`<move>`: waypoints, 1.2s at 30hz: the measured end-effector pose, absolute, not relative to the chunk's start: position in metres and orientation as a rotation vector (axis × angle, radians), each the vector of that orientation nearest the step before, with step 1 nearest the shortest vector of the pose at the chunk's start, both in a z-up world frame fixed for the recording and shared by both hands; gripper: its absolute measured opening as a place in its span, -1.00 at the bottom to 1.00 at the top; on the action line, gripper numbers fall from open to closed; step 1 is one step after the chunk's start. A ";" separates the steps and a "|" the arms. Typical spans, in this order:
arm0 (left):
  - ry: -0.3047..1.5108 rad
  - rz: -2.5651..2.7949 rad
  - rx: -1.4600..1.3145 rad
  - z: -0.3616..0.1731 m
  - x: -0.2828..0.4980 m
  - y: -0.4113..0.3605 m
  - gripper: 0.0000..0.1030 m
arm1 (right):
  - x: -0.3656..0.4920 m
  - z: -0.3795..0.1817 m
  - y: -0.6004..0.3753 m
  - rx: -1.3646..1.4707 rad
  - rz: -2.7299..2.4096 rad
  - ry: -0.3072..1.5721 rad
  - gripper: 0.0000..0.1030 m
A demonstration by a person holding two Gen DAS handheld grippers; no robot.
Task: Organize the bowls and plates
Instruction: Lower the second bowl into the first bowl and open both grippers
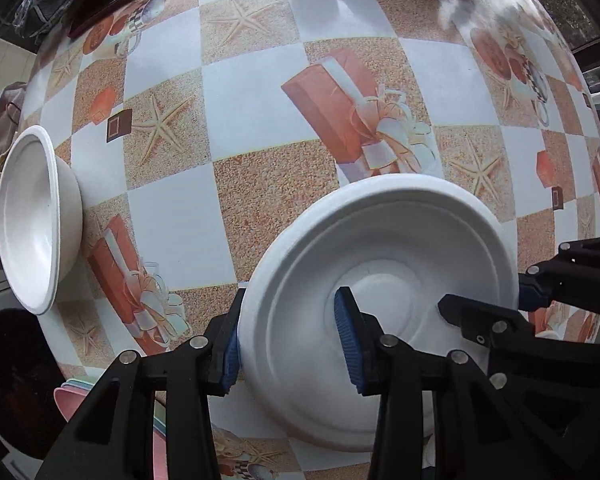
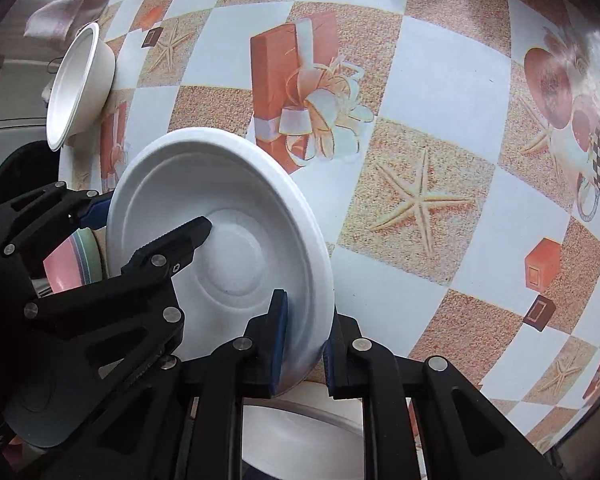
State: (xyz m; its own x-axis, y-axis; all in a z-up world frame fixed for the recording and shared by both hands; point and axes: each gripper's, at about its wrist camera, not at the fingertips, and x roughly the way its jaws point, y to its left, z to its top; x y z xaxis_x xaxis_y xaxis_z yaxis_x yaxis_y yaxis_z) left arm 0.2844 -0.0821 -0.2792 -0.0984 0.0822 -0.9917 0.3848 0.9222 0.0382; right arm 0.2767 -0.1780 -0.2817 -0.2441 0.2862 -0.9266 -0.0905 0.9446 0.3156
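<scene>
I counted two black two-finger grippers, the left [image 1: 290,340] and the right [image 2: 304,344]; one shallow white foam plate [image 1: 380,280]; one deep white foam bowl [image 1: 32,216]; and one stack of pastel plates [image 2: 74,260], number uncertain.

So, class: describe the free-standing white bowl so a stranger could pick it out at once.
Start from the starfish-and-gift-box tablecloth. Follow it to its left edge, where the white bowl stands alone. Unlike the white plate pinched between both tongs, it is deeper and nothing grips it.
</scene>
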 end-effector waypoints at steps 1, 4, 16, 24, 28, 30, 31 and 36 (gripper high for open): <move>1.670 -0.253 0.339 -0.277 0.282 -0.080 -0.13 | 0.277 -0.278 -0.177 0.143 0.356 1.777 -0.66; 1.647 -0.230 0.308 -0.263 0.274 -0.073 -0.13 | 0.279 -0.264 -0.170 0.141 0.373 1.743 -0.66; 1.590 -0.270 0.329 -0.202 0.224 -0.105 -0.13 | 0.248 -0.204 -0.205 0.159 0.381 1.677 -0.66; 1.627 -0.388 0.434 -0.193 0.178 -0.147 -0.13 | 0.188 -0.212 -0.236 0.226 0.307 1.735 -0.65; 1.624 -0.433 0.514 -0.199 0.165 -0.167 -0.13 | 0.170 -0.221 -0.247 0.249 0.264 1.768 -0.63; 1.619 -0.444 0.536 -0.202 0.163 -0.176 -0.13 | 0.166 -0.224 -0.250 0.257 0.244 1.773 -0.62; 1.617 -0.447 0.539 -0.203 0.162 -0.179 -0.13 | 0.165 -0.225 -0.253 0.266 0.235 1.772 -0.62; 1.628 -0.470 0.568 -0.216 0.163 -0.181 0.24 | 0.160 -0.229 -0.264 0.278 0.206 1.766 -0.62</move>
